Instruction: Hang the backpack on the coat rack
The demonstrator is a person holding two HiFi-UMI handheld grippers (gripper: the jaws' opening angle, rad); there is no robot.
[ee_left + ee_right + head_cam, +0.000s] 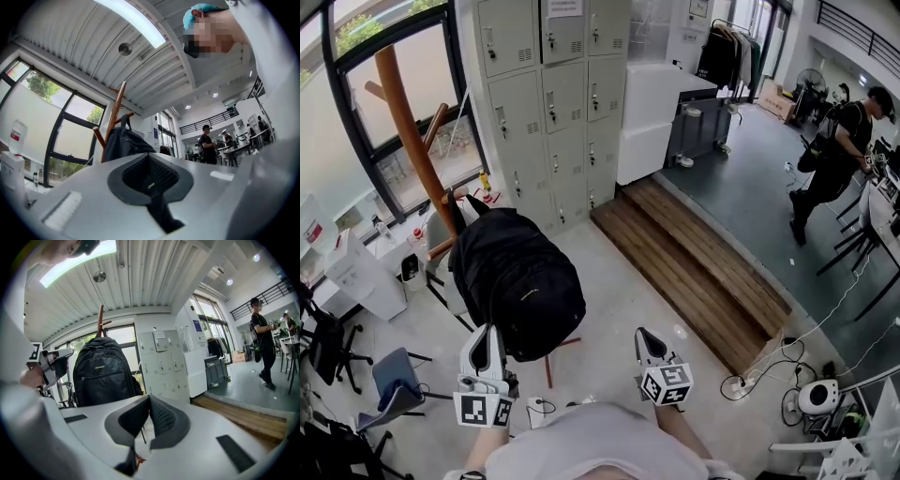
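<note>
**Figure. Both hand-held grippers clear of the hung load.** The left hand-held gripper (487,332) had its jaws pressed together with nothing between them. The right hand-held gripper (644,334) likewise had its pads meeting at the tips and carried nothing. Both sat low and close to the person's body, apart from the load. This suggests that neither was needed for support and that the hanging step was complete.

The backpack (517,289) hung just ahead of the left hand-held gripper, and ahead and to the left of the right one. It was off the floor, and its top loop (125,120) was caught on a peg of the coat rack (406,120). The single high attachment probably explains its posture, with the weight drawing the body down beneath the peg.

Its long axis ran roughly vertical, with the loop end up and the base down, beside the rack's pole. The front panel, with its zip, faced back toward the right hand-held gripper, and the strap side was turned away, out of view. Lockers (551,89) stood beyond the backpack, to its right.
</note>
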